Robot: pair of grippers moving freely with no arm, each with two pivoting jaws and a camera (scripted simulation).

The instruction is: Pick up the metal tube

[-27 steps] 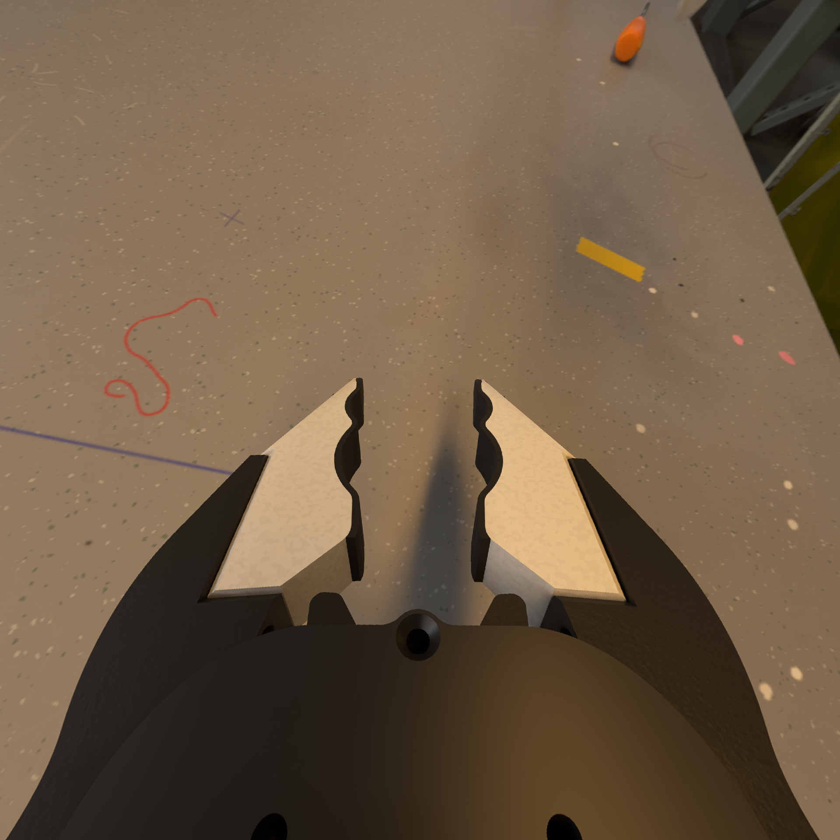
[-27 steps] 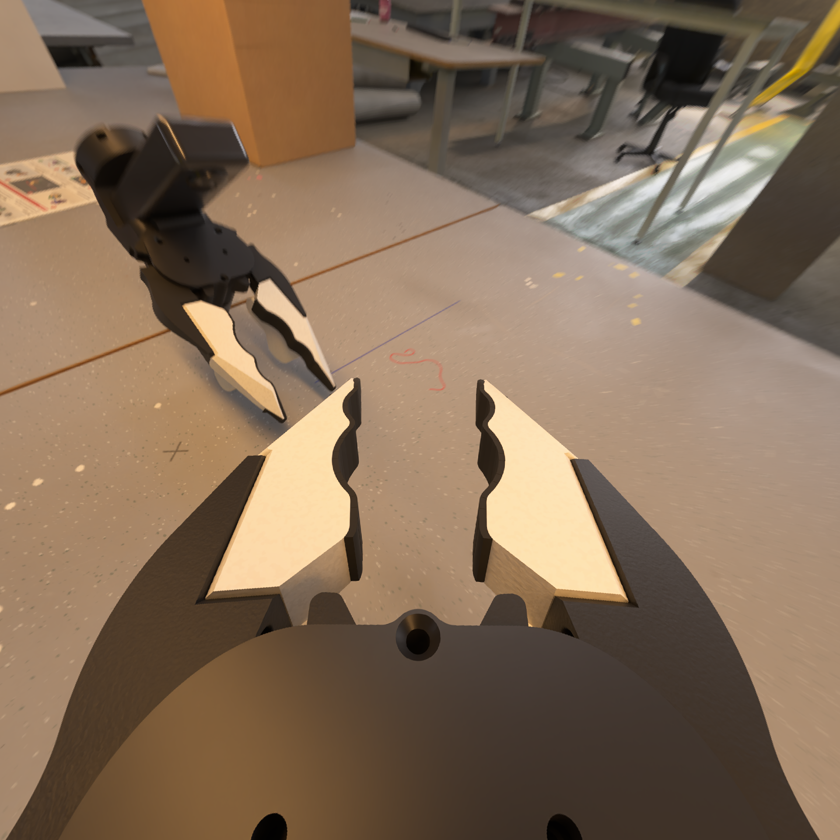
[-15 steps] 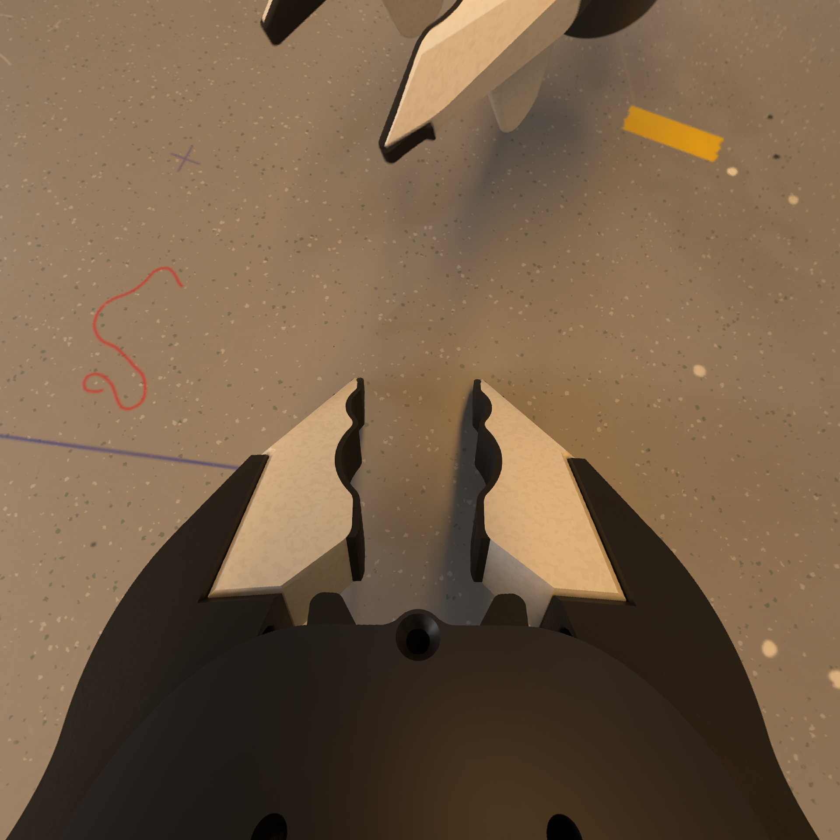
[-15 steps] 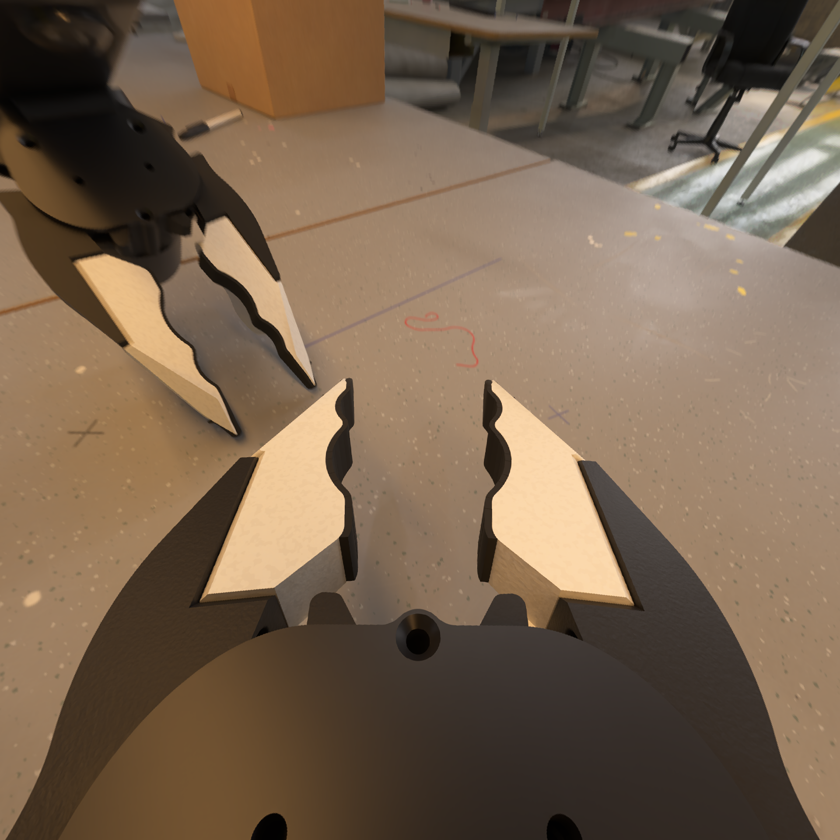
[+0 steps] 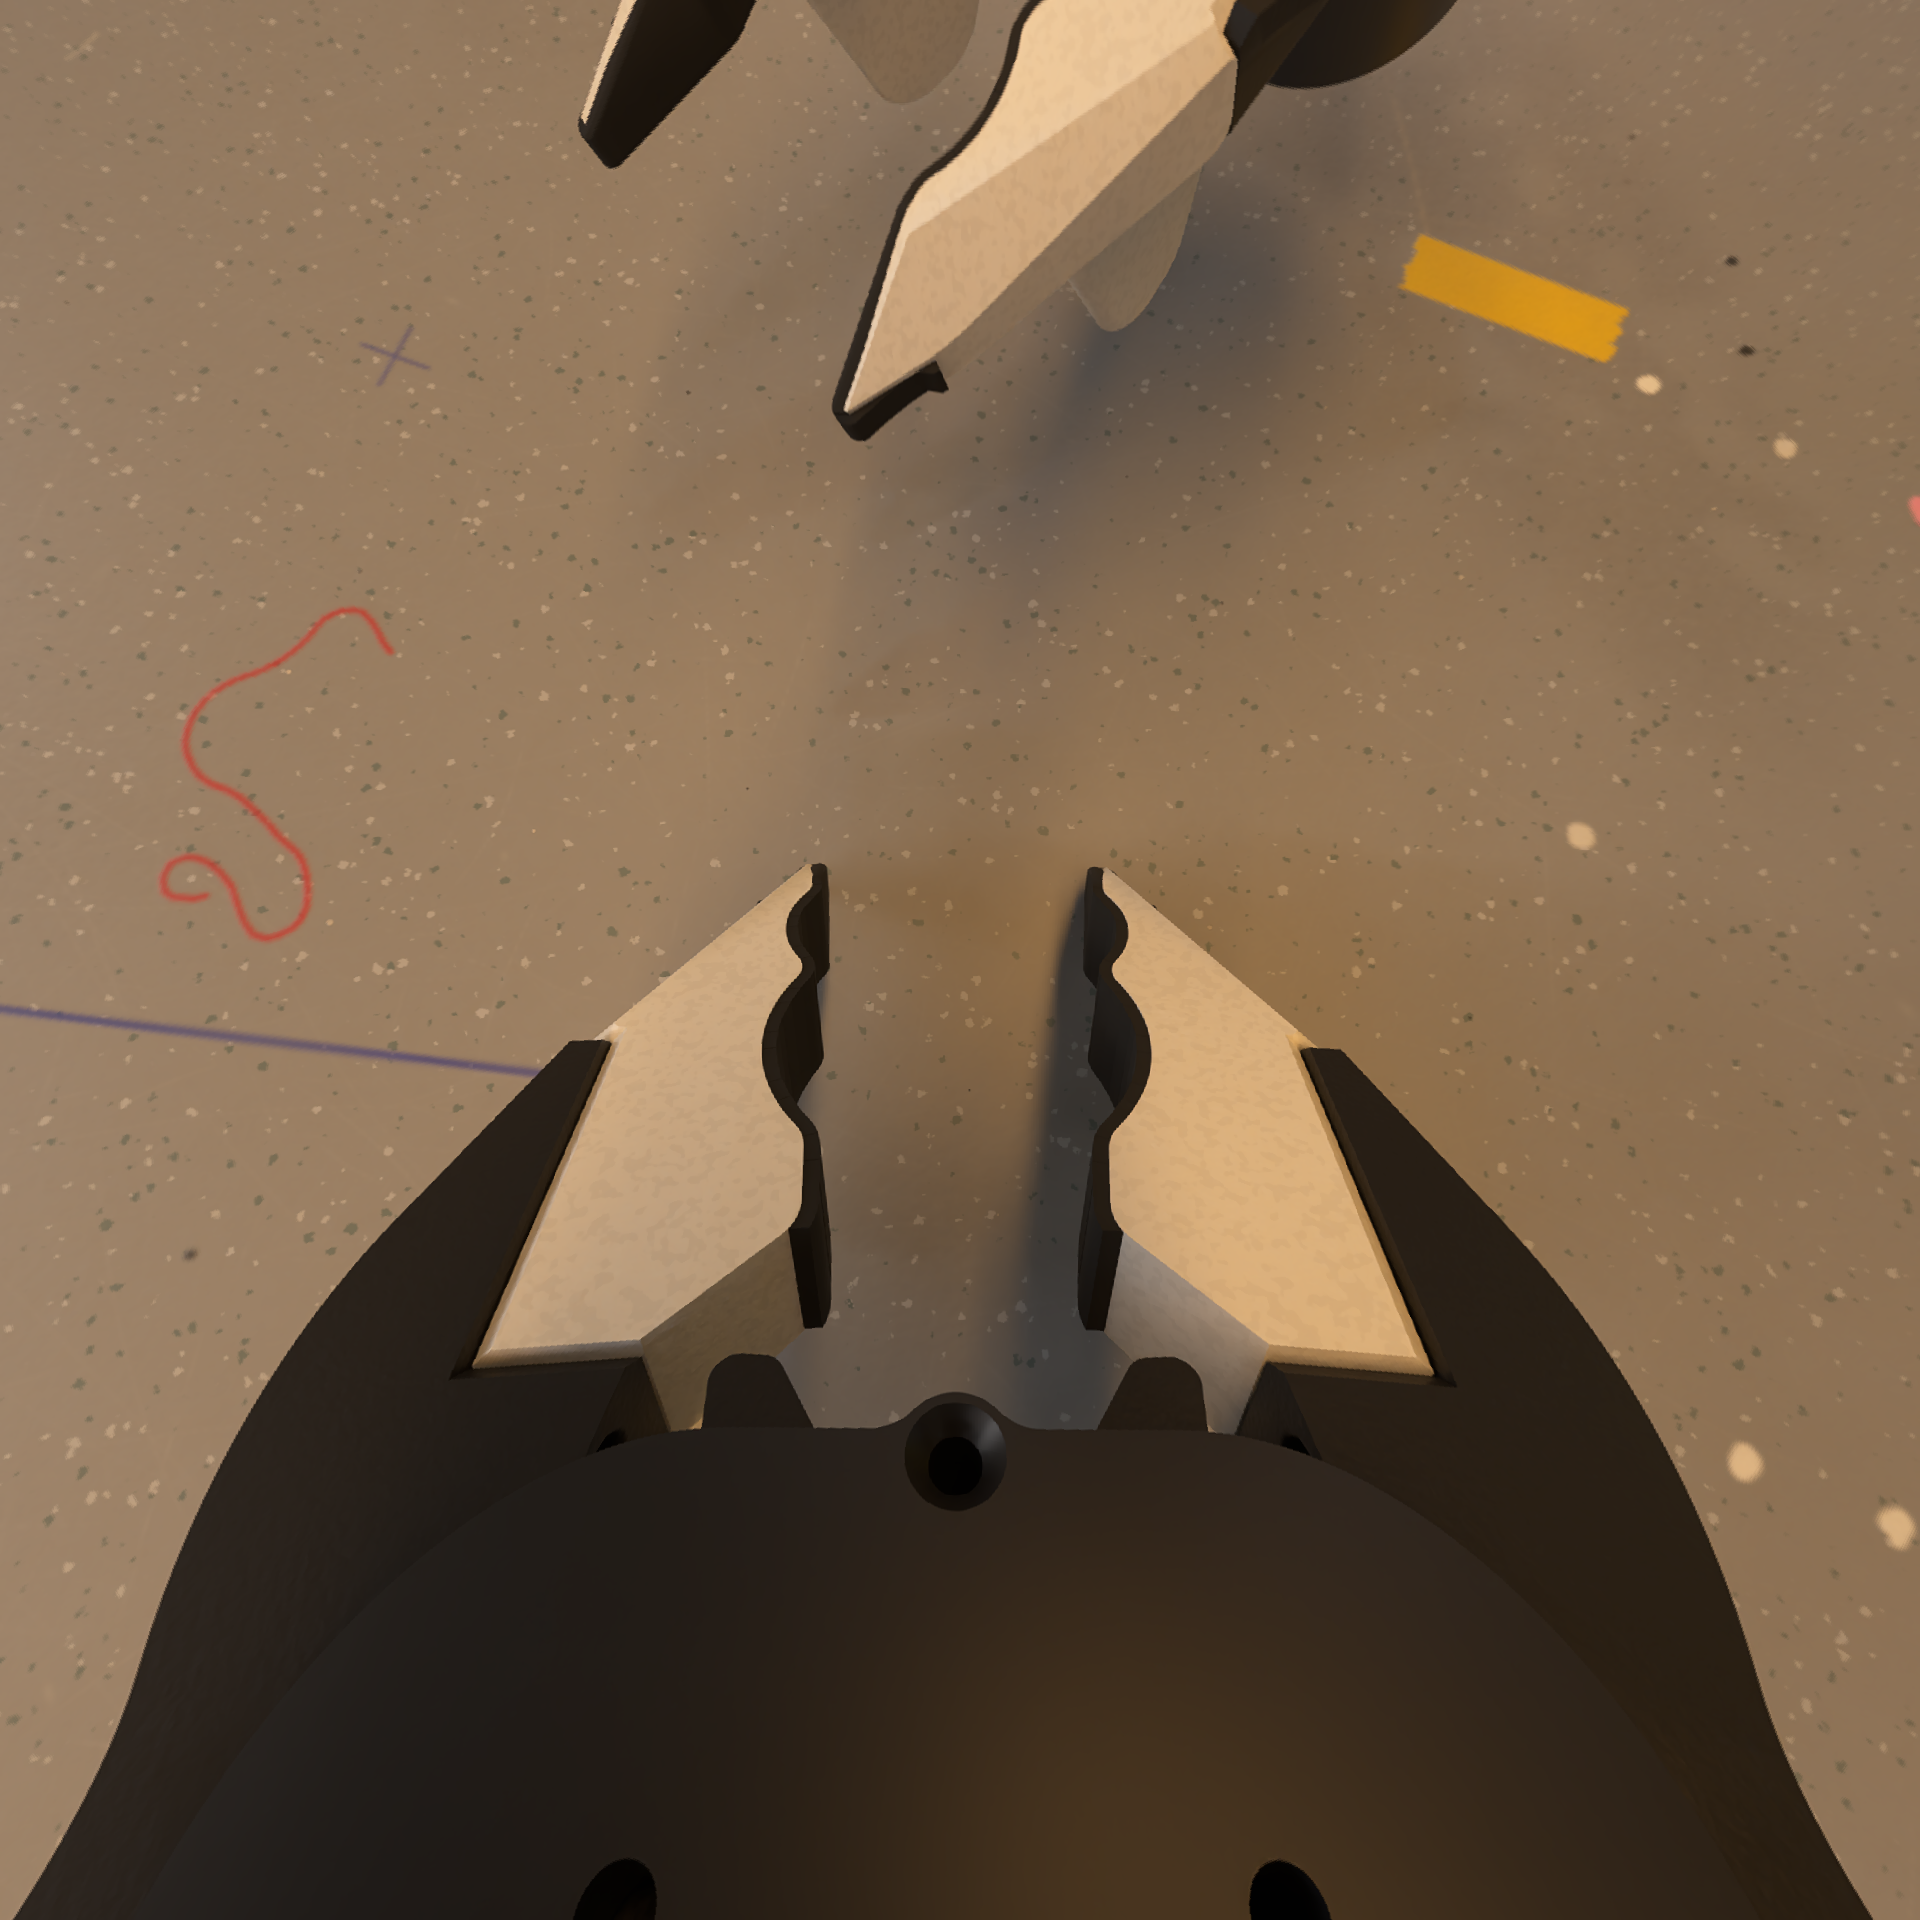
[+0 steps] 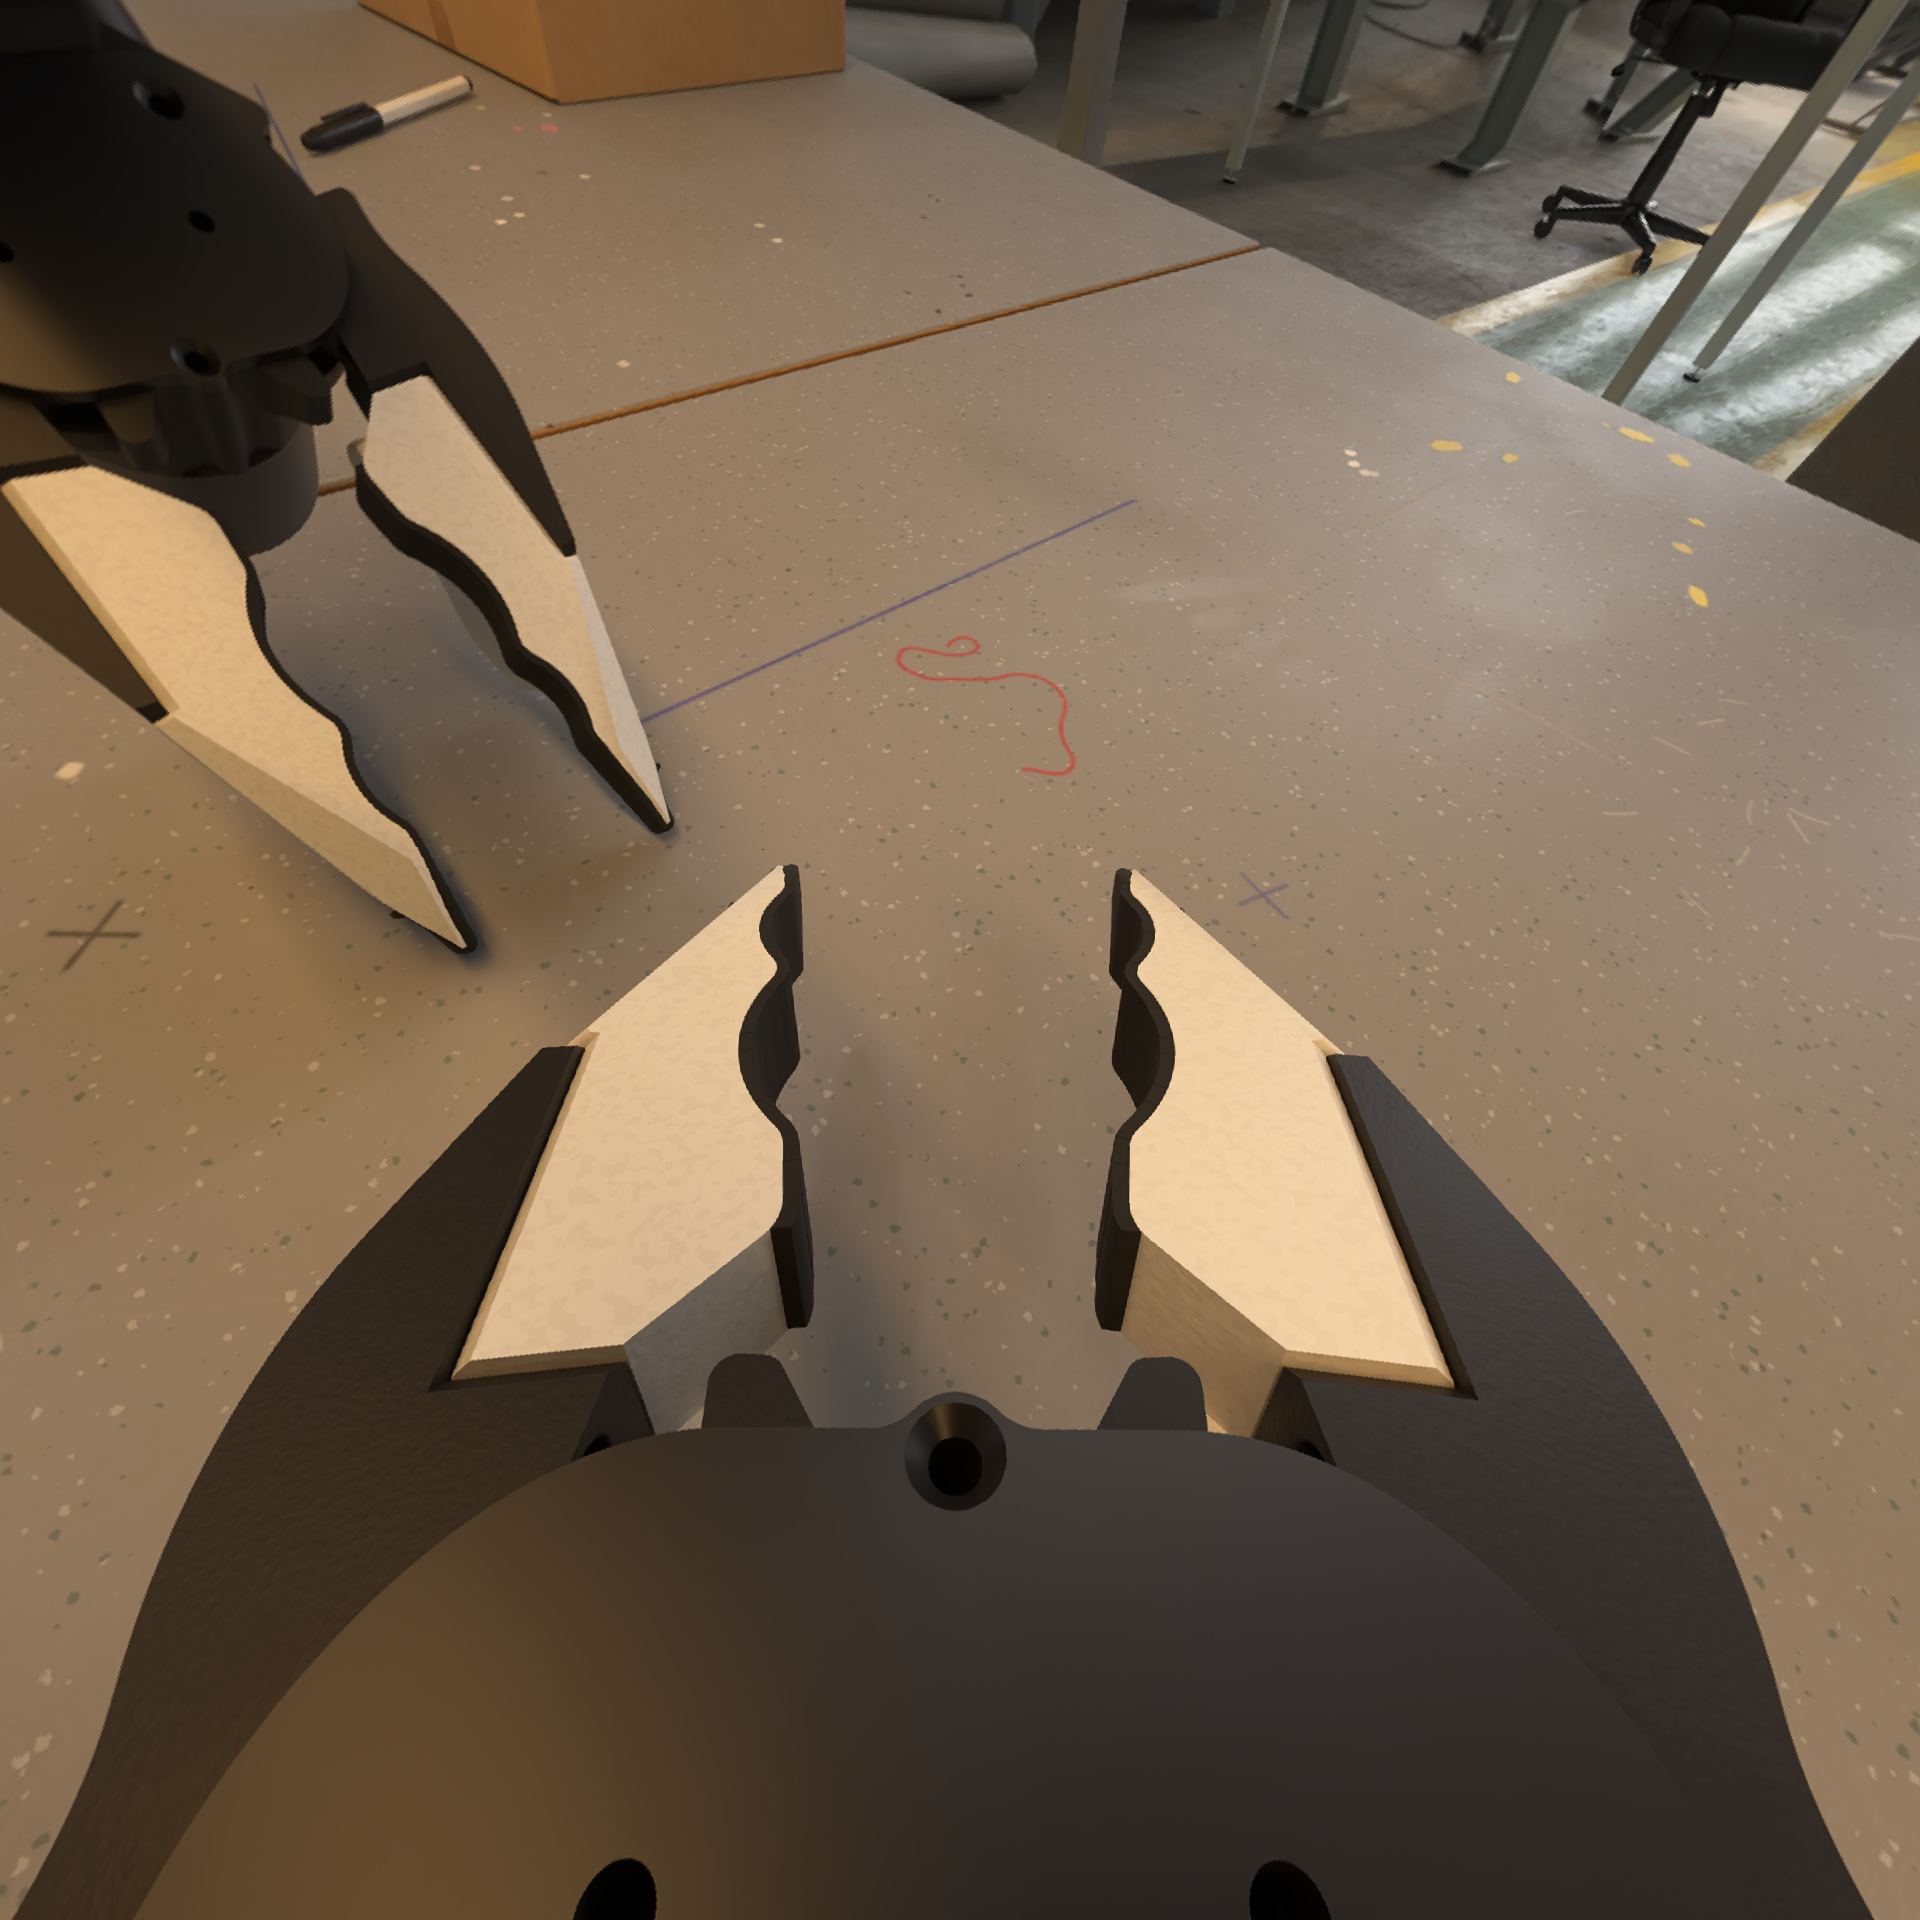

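No metal tube shows in either view. My left gripper (image 5: 954, 873) is open and empty, pointing down at the bare speckled tabletop (image 5: 1351, 727). My right gripper (image 6: 956, 873) is open and empty, low over the same table. In the left wrist view the right gripper (image 5: 732, 291) shows at the top, fingers apart, tips aimed toward me. In the right wrist view the left gripper (image 6: 561, 881) stands at the upper left with its fingertips (image 6: 655, 810) at or just above the table, just left of my own left finger.
A yellow tape strip (image 5: 1512, 296) and a red scribble (image 5: 244, 774) mark the table; the scribble also shows ahead in the right wrist view (image 6: 987, 696). A marker pen (image 6: 384, 112) and a cardboard box (image 6: 623, 42) lie far back. The table edge (image 6: 1558, 395) runs at the right.
The left view has tipped down onto the table and the right gripper has come into it at the top. The right gripper has moved closer to the left one, its jaws slightly wider.
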